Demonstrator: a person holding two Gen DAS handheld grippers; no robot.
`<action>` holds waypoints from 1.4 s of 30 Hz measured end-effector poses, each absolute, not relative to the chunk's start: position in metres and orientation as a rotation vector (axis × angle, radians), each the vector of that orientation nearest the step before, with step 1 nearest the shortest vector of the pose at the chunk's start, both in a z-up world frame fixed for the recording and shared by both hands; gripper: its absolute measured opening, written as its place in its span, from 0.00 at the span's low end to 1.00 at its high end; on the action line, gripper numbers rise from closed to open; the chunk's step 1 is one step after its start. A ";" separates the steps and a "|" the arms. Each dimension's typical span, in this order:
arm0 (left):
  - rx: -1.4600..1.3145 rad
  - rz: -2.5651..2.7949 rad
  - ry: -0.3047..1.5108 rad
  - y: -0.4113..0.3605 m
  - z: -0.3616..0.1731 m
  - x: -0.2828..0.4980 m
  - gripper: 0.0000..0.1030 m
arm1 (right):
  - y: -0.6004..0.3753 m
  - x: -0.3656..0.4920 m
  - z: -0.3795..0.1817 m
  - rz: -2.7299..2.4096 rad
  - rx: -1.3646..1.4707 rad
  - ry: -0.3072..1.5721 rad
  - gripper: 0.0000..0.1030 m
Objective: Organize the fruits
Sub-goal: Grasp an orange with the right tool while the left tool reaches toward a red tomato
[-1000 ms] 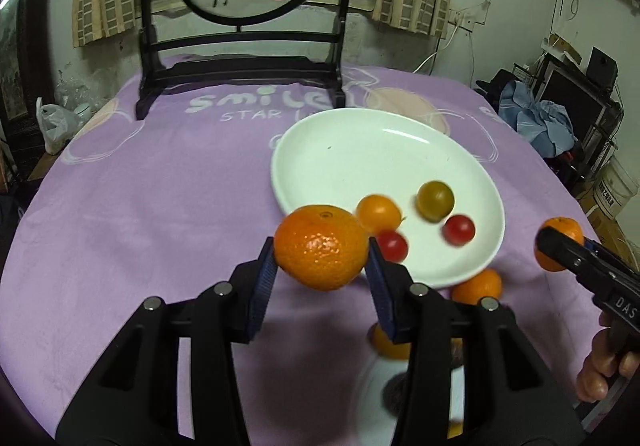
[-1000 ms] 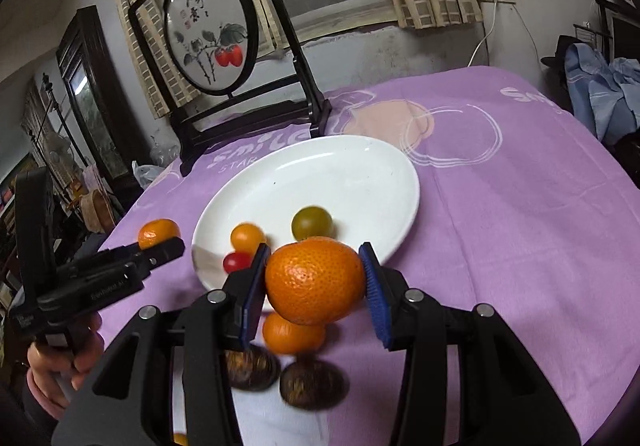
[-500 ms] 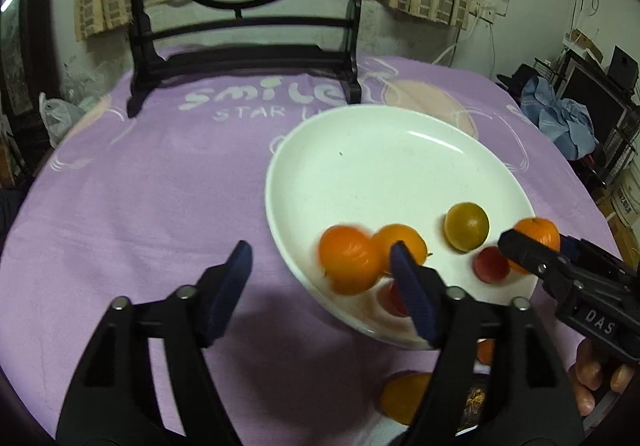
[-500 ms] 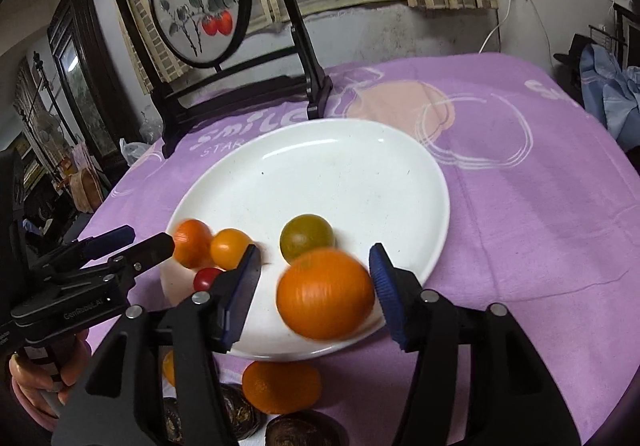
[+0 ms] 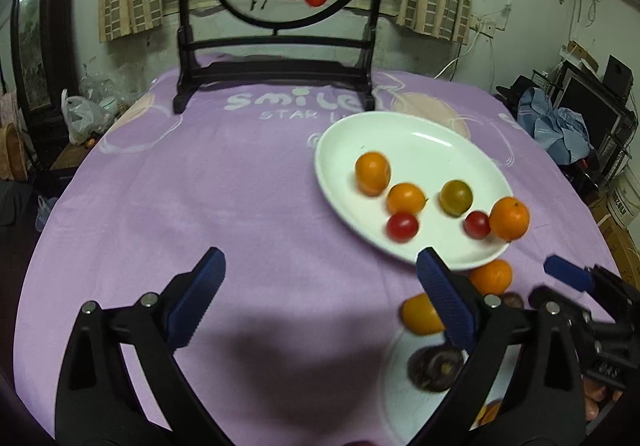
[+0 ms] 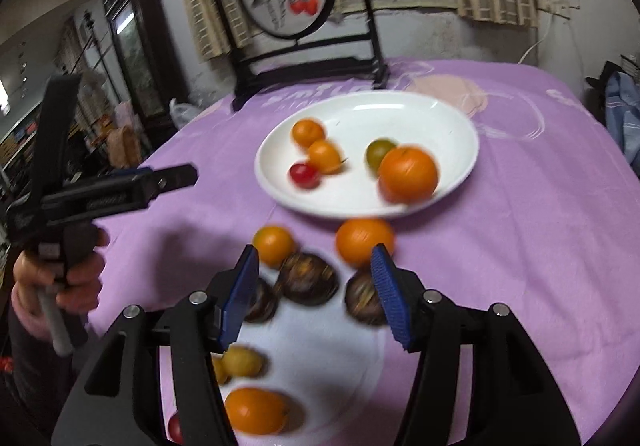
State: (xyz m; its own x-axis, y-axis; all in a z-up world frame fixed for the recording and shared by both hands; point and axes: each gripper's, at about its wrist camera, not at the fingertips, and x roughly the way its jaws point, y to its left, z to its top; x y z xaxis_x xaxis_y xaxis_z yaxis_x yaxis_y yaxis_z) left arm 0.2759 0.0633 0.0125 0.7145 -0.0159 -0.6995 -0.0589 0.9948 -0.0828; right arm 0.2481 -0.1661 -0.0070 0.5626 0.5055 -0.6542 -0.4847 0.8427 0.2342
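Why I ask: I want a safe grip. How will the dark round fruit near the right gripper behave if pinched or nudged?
The dark round fruit looks round, so a nudge would probably roll it toward its neighbours. Its skin looks glossy, so the open right gripper may slip unless centred. Firmness cannot be judged through the blur.
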 end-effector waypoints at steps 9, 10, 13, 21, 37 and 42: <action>-0.075 0.102 0.806 0.081 -0.004 0.250 0.95 | -0.166 0.214 -0.025 0.687 -0.004 0.893 0.57; -0.082 0.098 0.808 0.083 -0.004 0.249 0.95 | -0.165 0.212 -0.027 0.692 -0.009 0.903 0.57; -0.089 0.092 0.811 0.084 -0.004 0.246 0.95 | -0.161 0.208 -0.033 0.725 -0.021 0.937 0.57; -0.053 0.097 0.820 0.077 -0.008 0.247 0.95 | -0.154 0.204 -0.036 0.746 -0.058 0.957 0.57; -0.039 0.114 0.834 0.080 -0.011 0.250 0.95 | -0.152 0.201 -0.047 0.745 -0.081 1.004 0.43; -0.033 0.116 0.834 0.082 -0.011 0.250 0.95 | -0.161 0.207 -0.048 0.749 -0.004 1.020 0.40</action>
